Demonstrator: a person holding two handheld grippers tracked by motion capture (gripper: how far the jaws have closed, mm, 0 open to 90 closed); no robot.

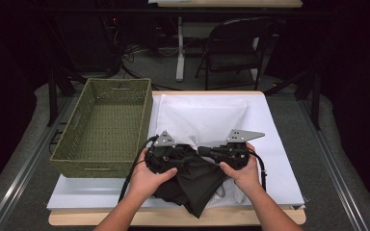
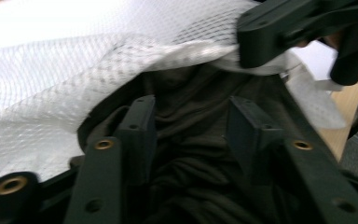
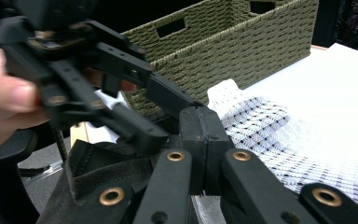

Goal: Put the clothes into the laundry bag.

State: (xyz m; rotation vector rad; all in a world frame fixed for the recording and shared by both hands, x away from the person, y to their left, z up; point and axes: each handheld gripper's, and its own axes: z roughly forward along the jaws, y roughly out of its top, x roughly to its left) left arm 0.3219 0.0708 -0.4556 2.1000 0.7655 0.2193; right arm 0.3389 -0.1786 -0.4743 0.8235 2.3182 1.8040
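**Dark garment at the mouth of a mesh bag, both grippers working the opening**

The dark garment [image 1: 192, 180] is lying bunched at the near edge of the white mesh bag [image 1: 202, 120], spilling toward the person. The bag is spreading flat away from the garment across the white table cover [image 1: 279, 159]. The woven basket [image 1: 103, 125] is sitting just beside the bag on its left side, empty.

The left gripper [image 1: 173, 151] is sitting at the bag's near-left corner. In the left gripper view its jaws are standing apart, with garment folds lying between and under them; it is gripping nothing that I can make out. The bag's hem [image 2: 177, 51] is arching just beyond those jaws, with dark cloth already under it.

The right gripper [image 3: 204, 135] is working at the bag's near edge to the right. Its jaws are pressed together, pinching what looks like the bag's edge, though the exact material in the pinch is hard to tell.

Judgement: the garment is being fed into the bag. The opening is lying straight ahead of the left gripper, the garment's bulk trailing back from the bag toward the person. The left hand [image 1: 149, 175] is the nearer to the loose cloth, so the pushing is likely falling to it.
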